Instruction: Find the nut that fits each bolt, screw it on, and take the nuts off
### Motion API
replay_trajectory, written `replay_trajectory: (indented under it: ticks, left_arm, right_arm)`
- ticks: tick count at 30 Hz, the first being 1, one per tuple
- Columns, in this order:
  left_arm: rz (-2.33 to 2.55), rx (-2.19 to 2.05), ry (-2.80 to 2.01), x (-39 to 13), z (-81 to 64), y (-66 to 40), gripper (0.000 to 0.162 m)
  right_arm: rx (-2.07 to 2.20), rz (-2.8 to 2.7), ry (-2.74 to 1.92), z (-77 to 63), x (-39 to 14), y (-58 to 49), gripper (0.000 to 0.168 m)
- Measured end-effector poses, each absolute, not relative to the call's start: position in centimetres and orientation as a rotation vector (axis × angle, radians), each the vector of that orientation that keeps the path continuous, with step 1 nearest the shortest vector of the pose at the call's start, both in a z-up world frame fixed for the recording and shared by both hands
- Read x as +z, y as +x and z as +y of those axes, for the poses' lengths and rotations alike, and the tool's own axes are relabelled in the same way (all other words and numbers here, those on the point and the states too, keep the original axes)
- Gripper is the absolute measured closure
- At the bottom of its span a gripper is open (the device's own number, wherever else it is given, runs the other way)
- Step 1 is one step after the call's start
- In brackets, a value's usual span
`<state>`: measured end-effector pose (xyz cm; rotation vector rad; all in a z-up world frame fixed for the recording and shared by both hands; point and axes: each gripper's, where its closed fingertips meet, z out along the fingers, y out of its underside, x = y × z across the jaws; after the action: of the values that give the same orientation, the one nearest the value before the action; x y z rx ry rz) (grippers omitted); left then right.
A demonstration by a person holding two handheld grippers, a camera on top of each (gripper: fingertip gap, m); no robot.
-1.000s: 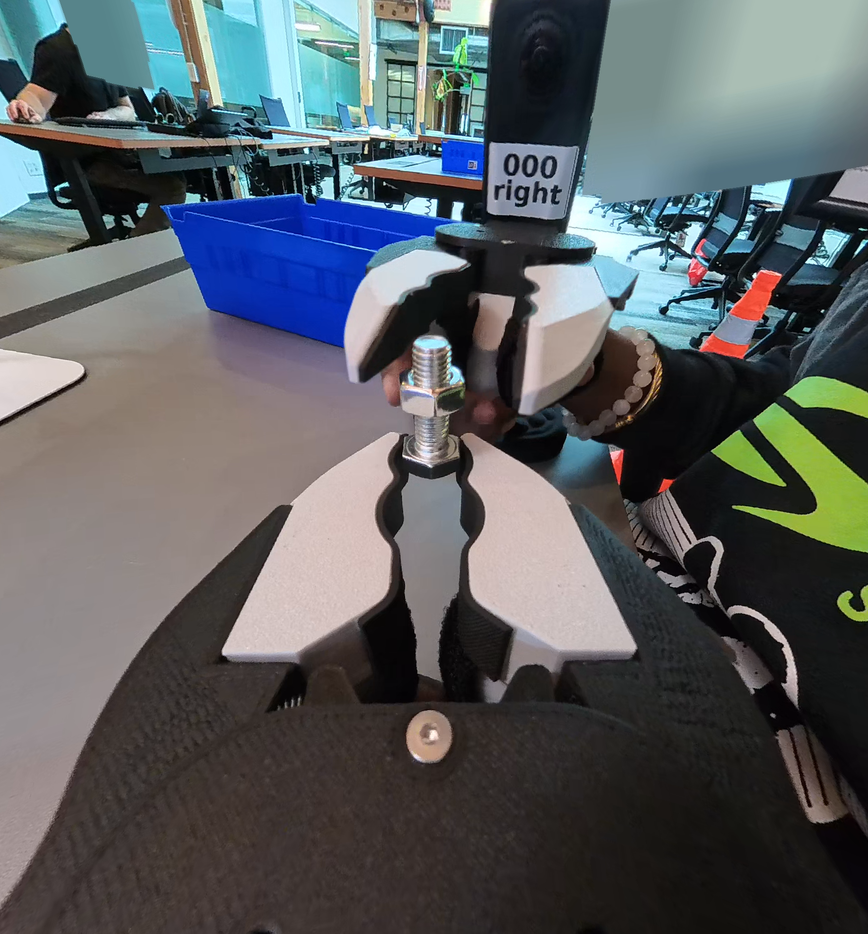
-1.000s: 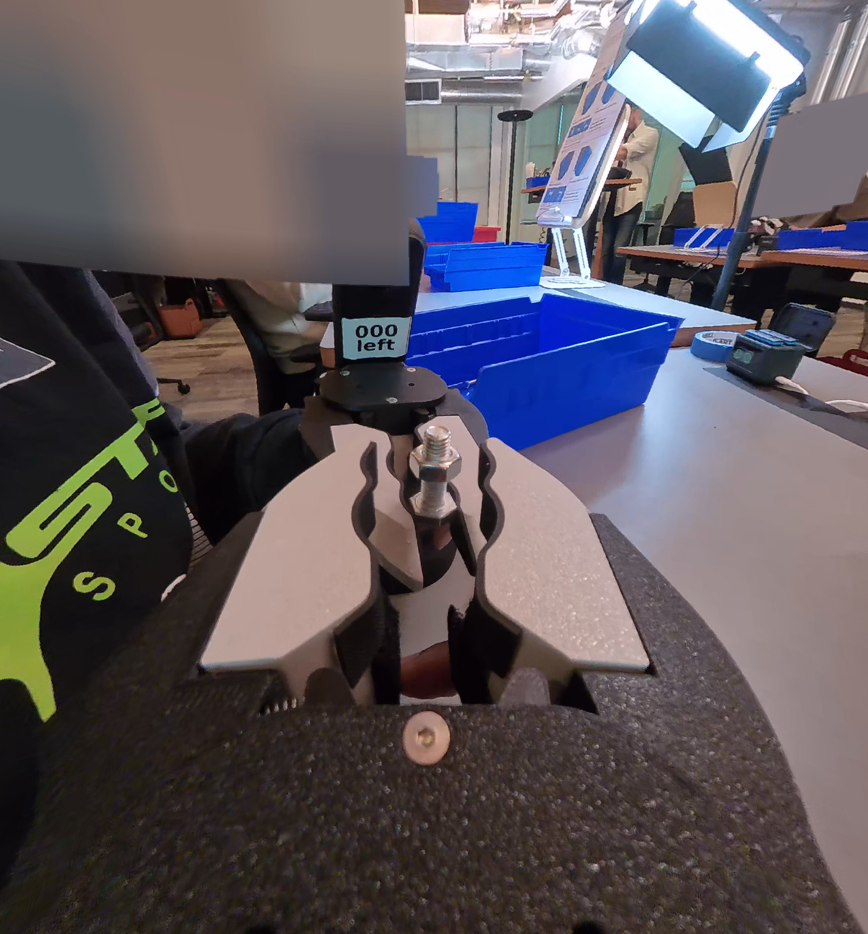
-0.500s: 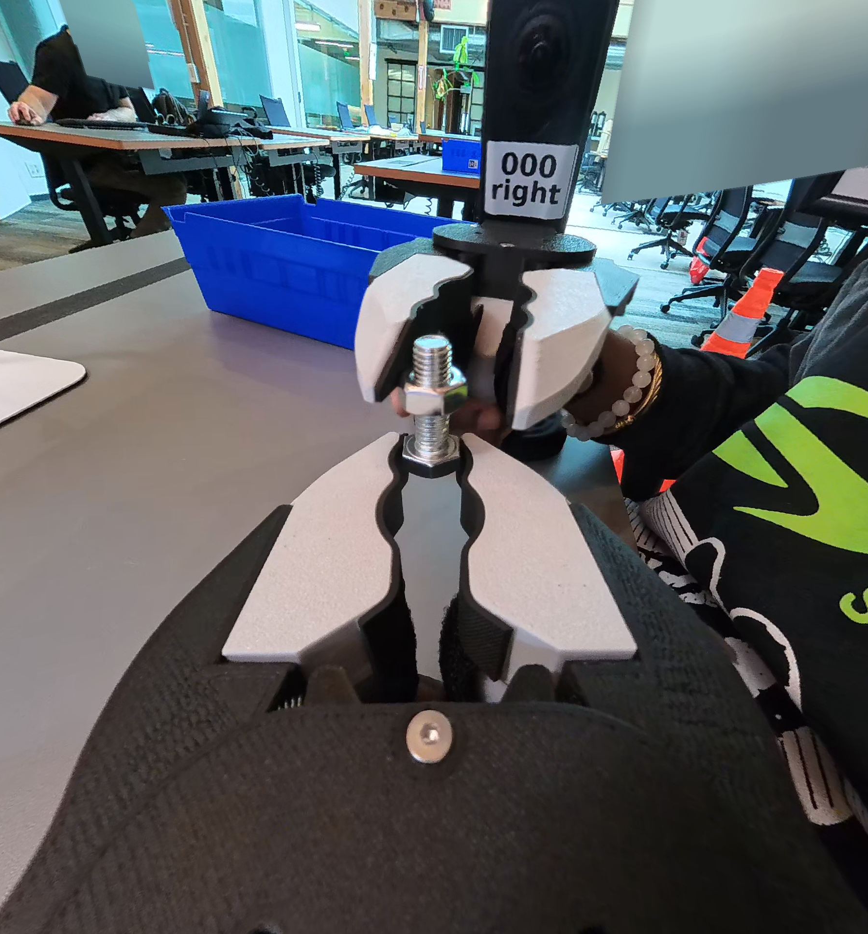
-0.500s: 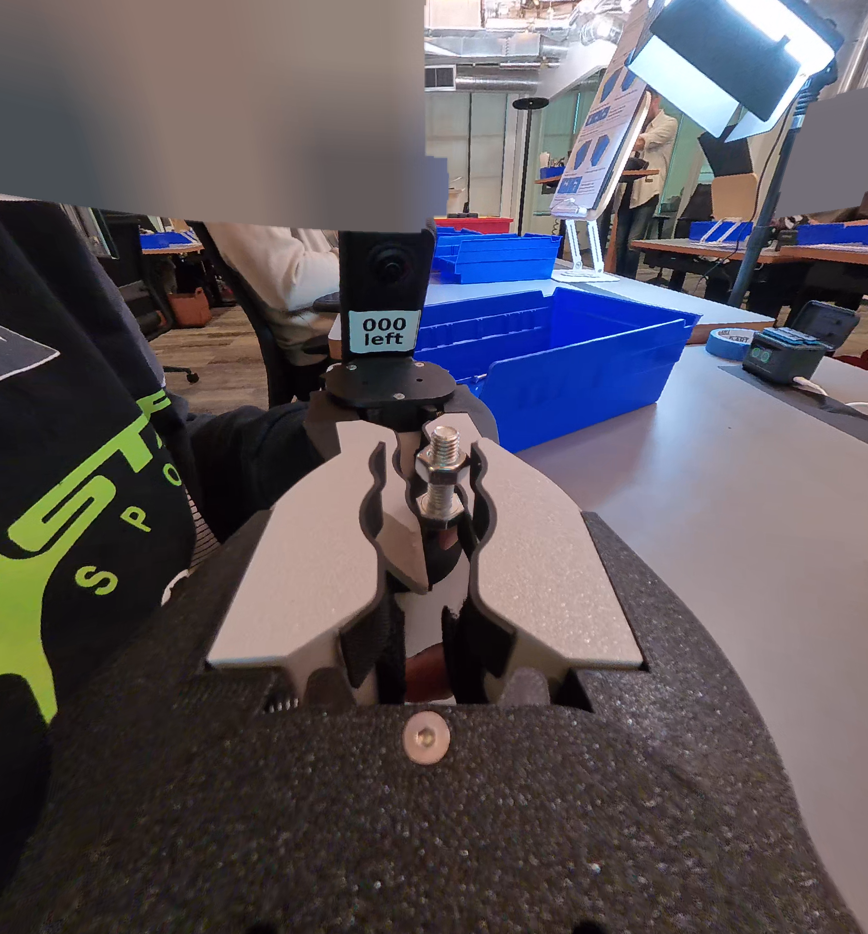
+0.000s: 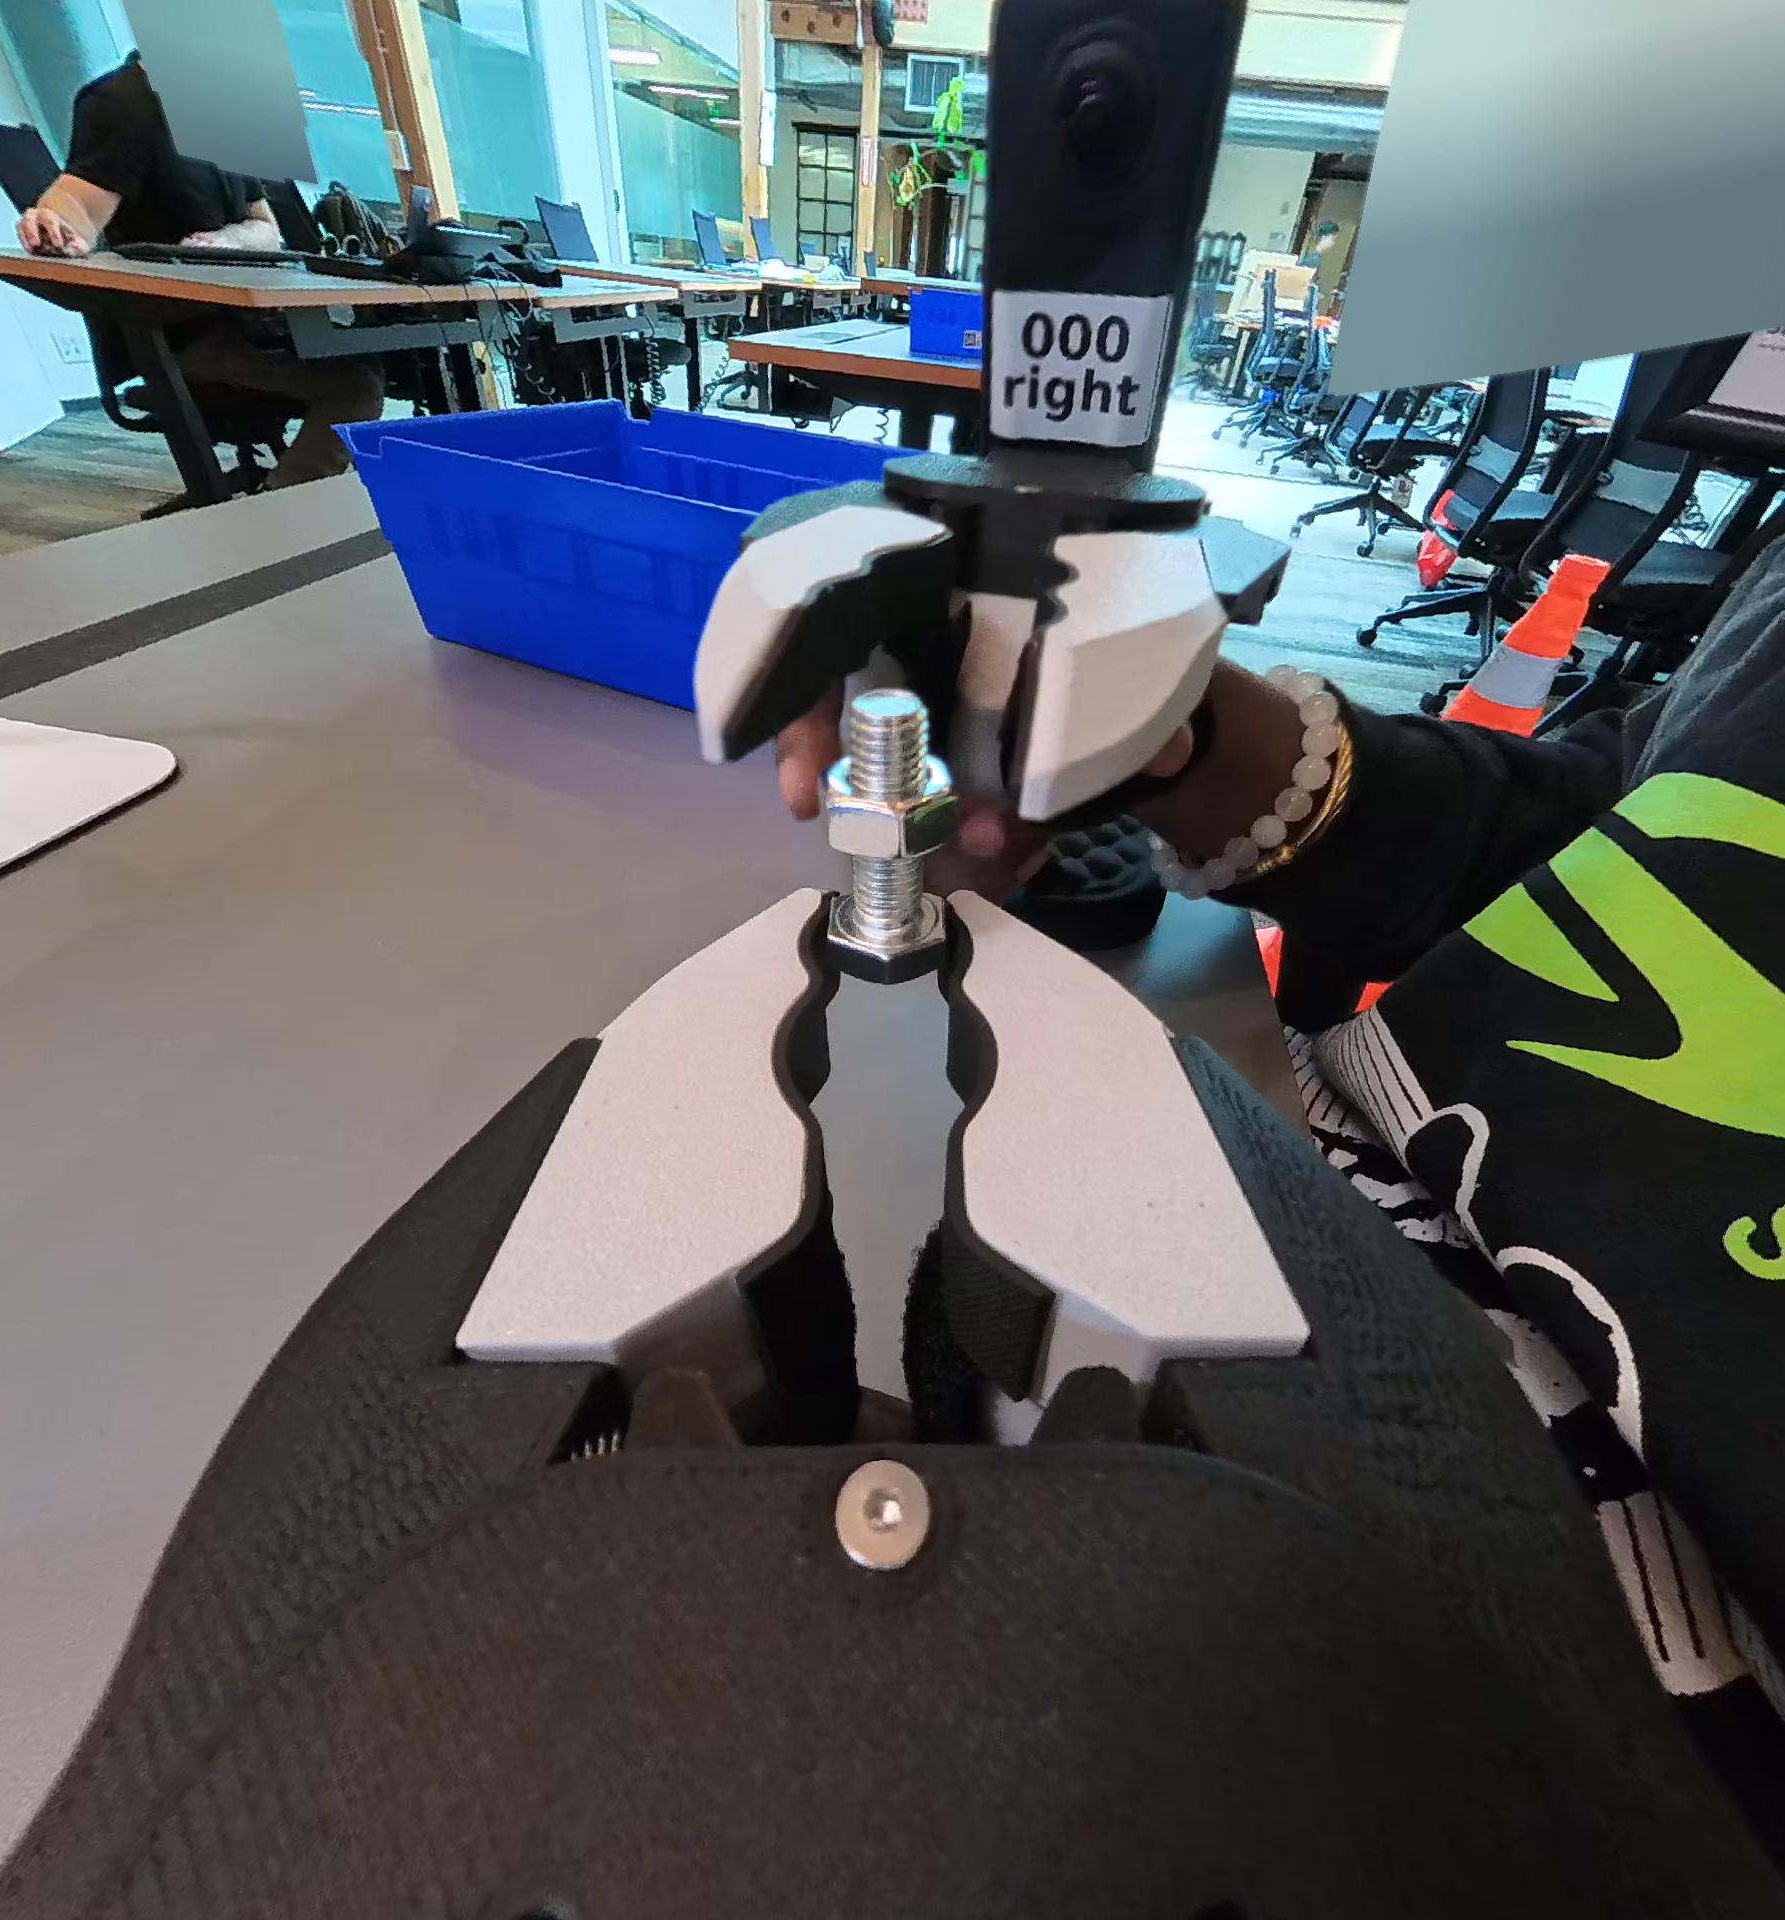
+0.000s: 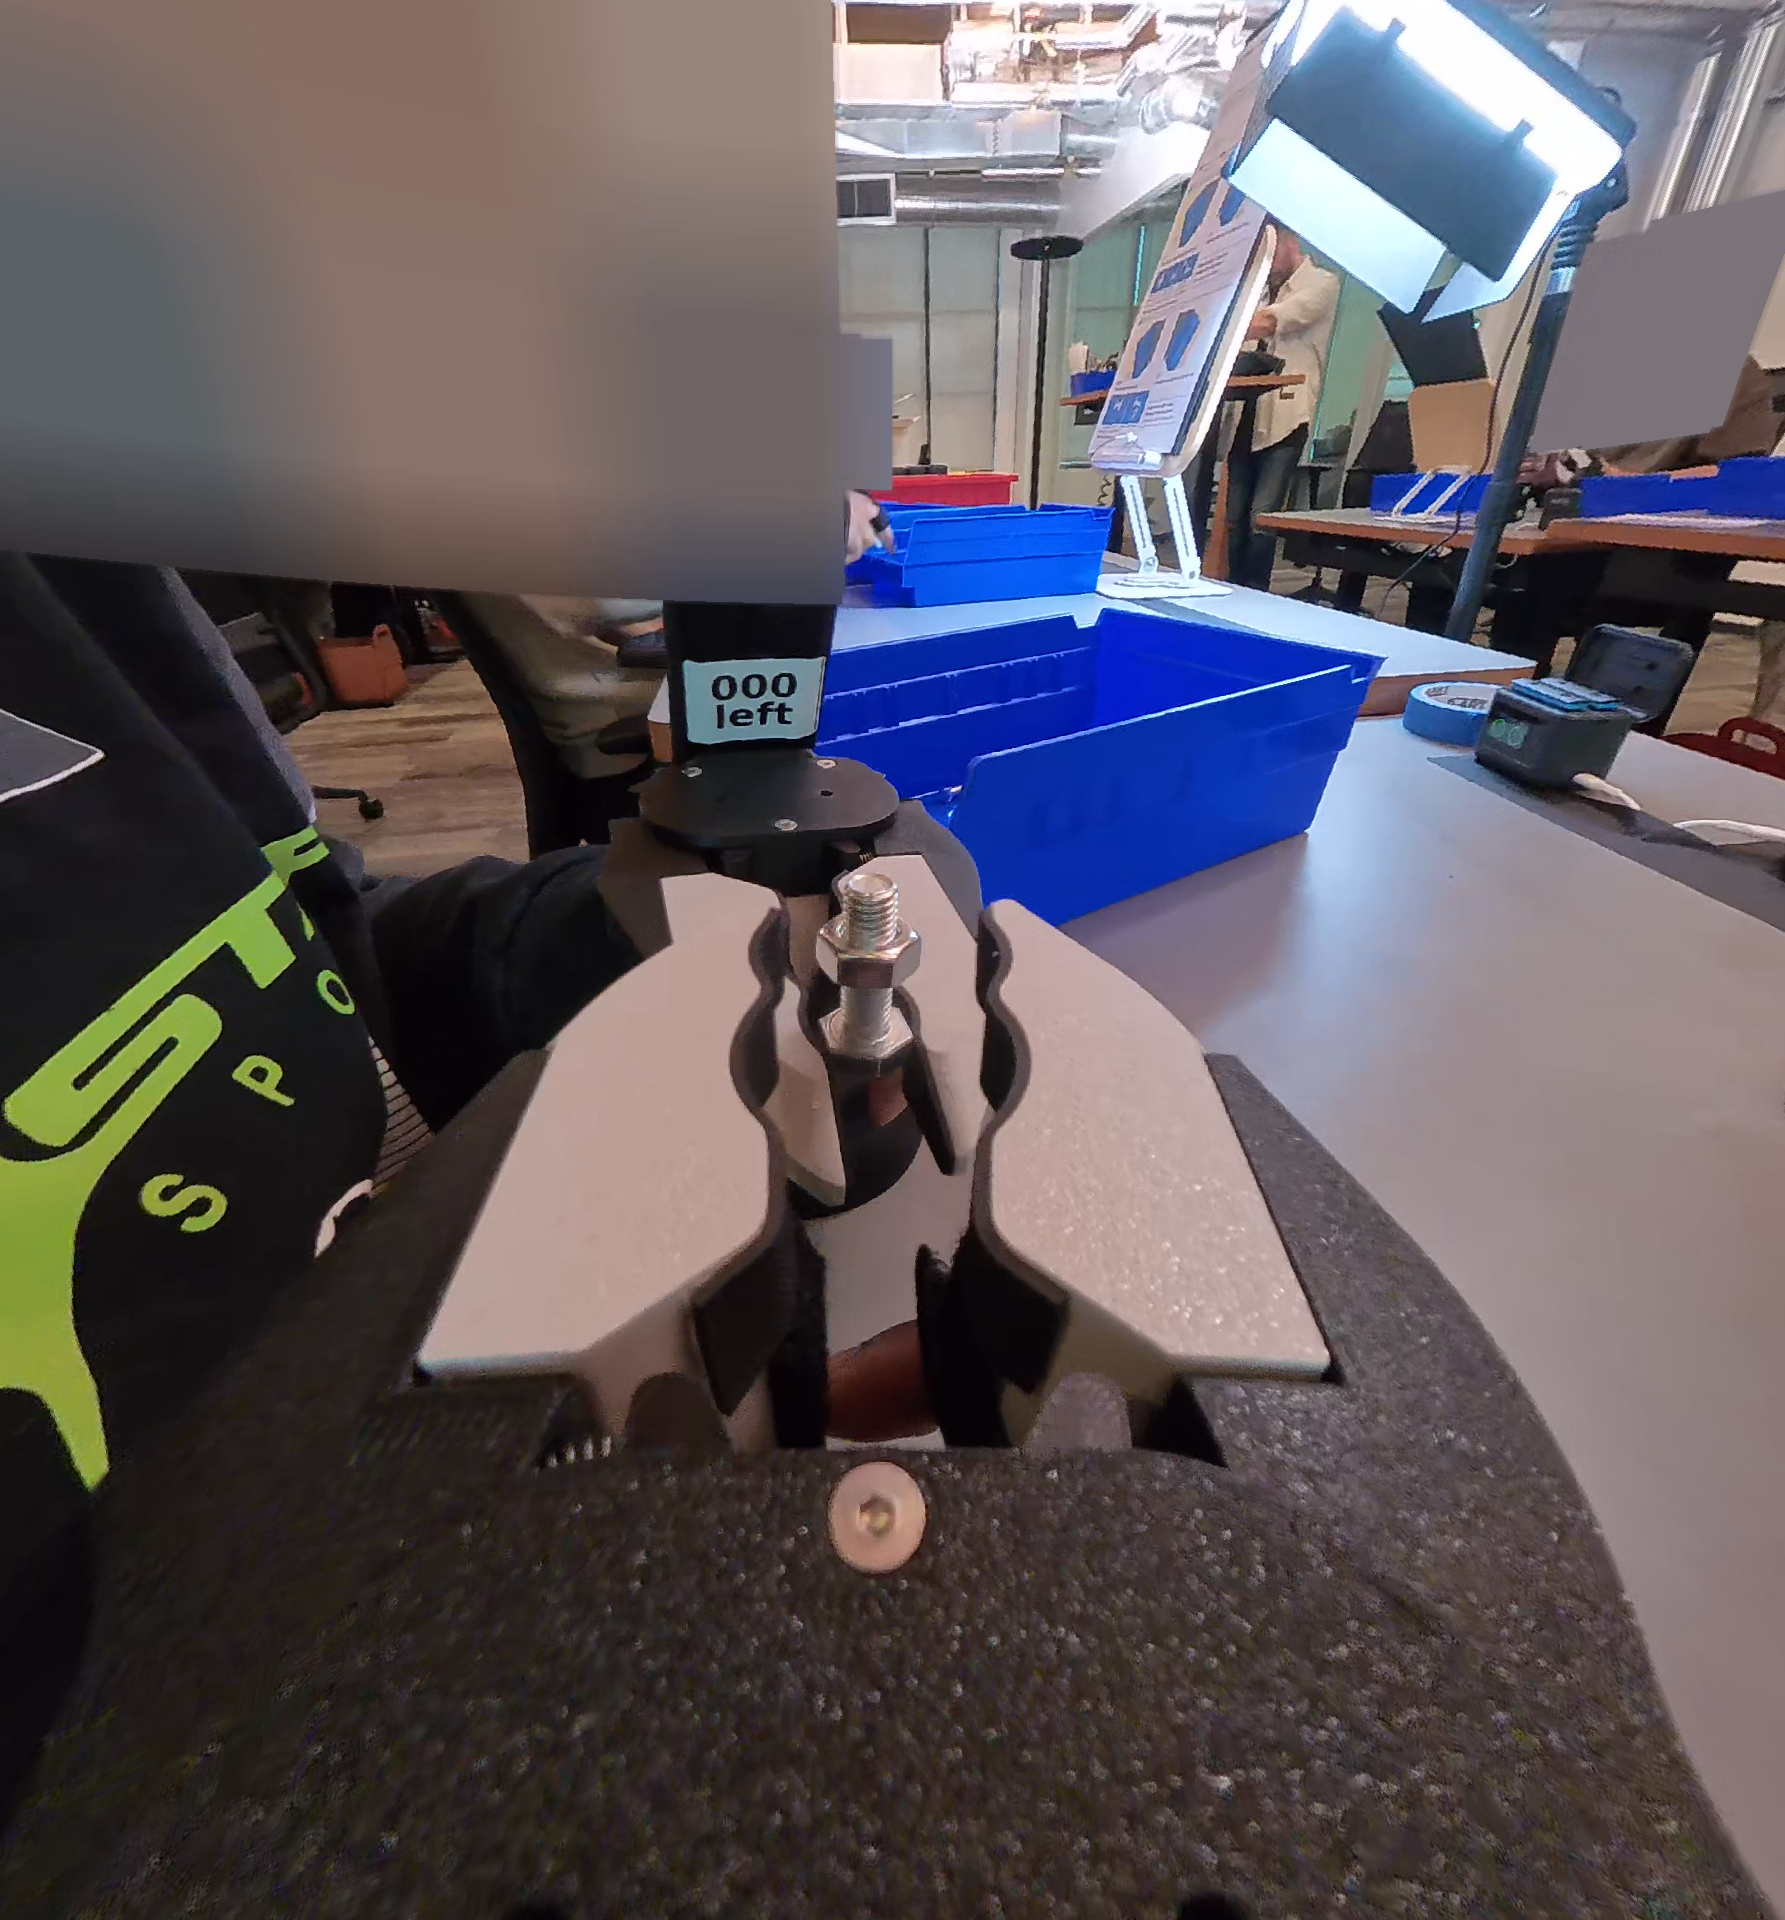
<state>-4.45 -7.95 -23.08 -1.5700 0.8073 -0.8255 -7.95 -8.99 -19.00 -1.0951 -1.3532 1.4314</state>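
A silver bolt [image 5: 883, 883] stands upright with its hex head clamped between my left gripper's [image 5: 886, 920] fingertips. A silver hex nut [image 5: 890, 816] sits partway down its thread, with thread showing above and below. My right gripper [image 5: 877, 769] faces it from the far side, open, its fingers to either side of the bolt top and apart from the nut. In the right wrist view my right gripper [image 6: 872, 935] straddles the nut [image 6: 867, 951] with gaps on both sides. The left gripper [image 6: 864, 1055] holds the bolt head below.
A blue bin [image 5: 576, 561] stands on the grey table [image 5: 296, 883] behind the bolt and also shows in the right wrist view [image 6: 1127, 790]. A white pad [image 5: 15, 800] lies at the left. A blue tape roll [image 6: 1449, 712] and a black device [image 6: 1553, 727] lie farther off. The person's torso is close by. There is about 5 cm between the tips of the two grippers.
My right gripper's fingers closed in near the nut half a second ago and have opened wider again. The left gripper and bolt have stayed put.
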Motion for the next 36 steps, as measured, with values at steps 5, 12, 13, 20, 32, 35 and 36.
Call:
replay_trajectory:
  ticks: [5,12,13,20,32,35,36]
  left_arm:
    - [0.814,-0.826,-1.574,-23.2,-8.0,-4.4,0.144]
    - [0.804,-0.826,-1.577,-23.2,-7.9,-4.5,0.144]
    - [0.805,-0.825,-1.577,-23.2,-7.8,-4.5,0.144]
    - [0.809,-0.82,-1.582,-23.3,-7.8,-4.4,0.144]
    - [0.81,-0.817,-1.58,-23.3,-7.8,-4.4,0.144]
    - [0.795,-0.831,-1.57,-23.1,-7.8,-4.5,0.142]
    - [0.79,-0.836,-1.568,-23.0,-7.8,-4.6,0.131]
  right_arm:
    - [1.442,-1.417,-1.084,-9.9,-19.5,-9.3,0.129]
    - [1.416,-1.422,-1.099,-9.8,-19.5,-8.0,0.136]
    - [1.409,-1.42,-1.105,-9.7,-19.5,-7.6,0.139]
    - [1.32,-1.429,-1.121,-8.8,-18.3,-5.9,0.146]
    - [1.172,-1.614,-1.2,-9.0,-18.8,-7.8,0.158]
    - [1.177,-1.589,-1.209,-8.7,-18.5,-7.5,0.158]
    - [1.174,-1.569,-1.219,-8.3,-18.3,-7.3,0.159]
